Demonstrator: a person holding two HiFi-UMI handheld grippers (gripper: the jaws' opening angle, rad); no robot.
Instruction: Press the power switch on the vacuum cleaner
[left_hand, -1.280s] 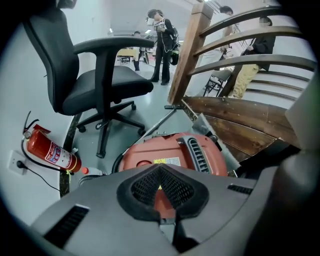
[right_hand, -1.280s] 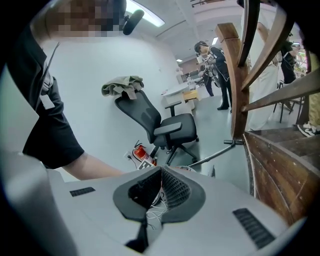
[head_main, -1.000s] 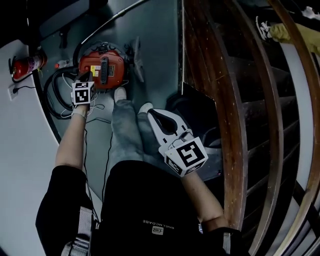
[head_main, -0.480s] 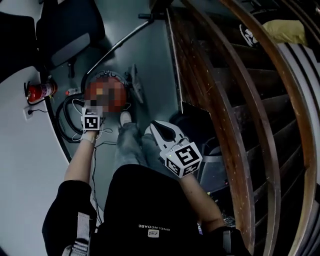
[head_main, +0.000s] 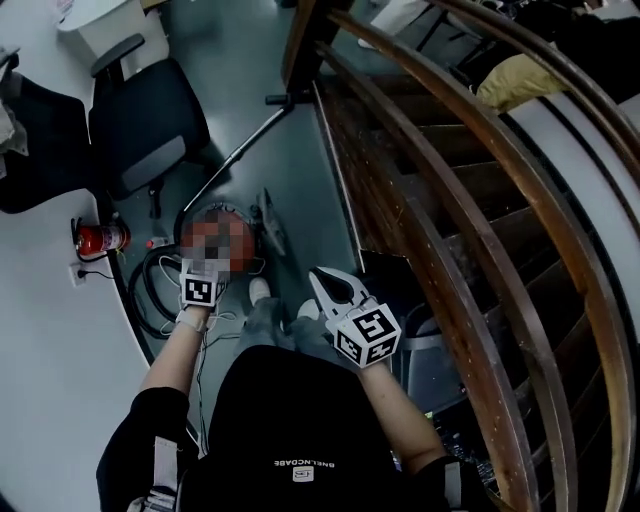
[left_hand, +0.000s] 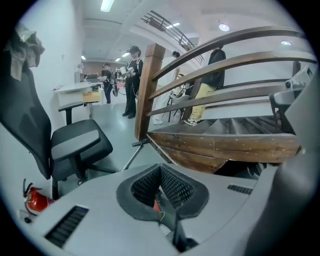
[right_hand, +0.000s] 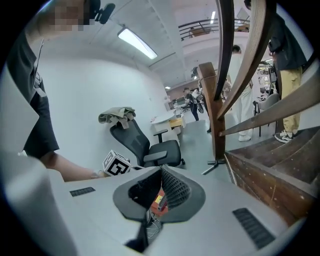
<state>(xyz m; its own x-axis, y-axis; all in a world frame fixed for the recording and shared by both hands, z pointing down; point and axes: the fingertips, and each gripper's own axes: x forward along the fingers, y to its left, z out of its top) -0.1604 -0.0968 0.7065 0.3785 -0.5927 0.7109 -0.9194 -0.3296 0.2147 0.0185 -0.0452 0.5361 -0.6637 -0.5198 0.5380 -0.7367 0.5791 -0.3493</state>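
Vacuum cleaner (head_main: 218, 238) sits on the floor (head_main: 290, 150) beside the stairs (head_main: 420, 200), just beyond the clenched, empty left tongs (head_main: 204, 268); right tongs (head_main: 325, 283) clenched empty too; switch not discernible, so a press could land off-target.

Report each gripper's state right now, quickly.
Left gripper: shut, holding nothing.
Right gripper: shut, holding nothing.
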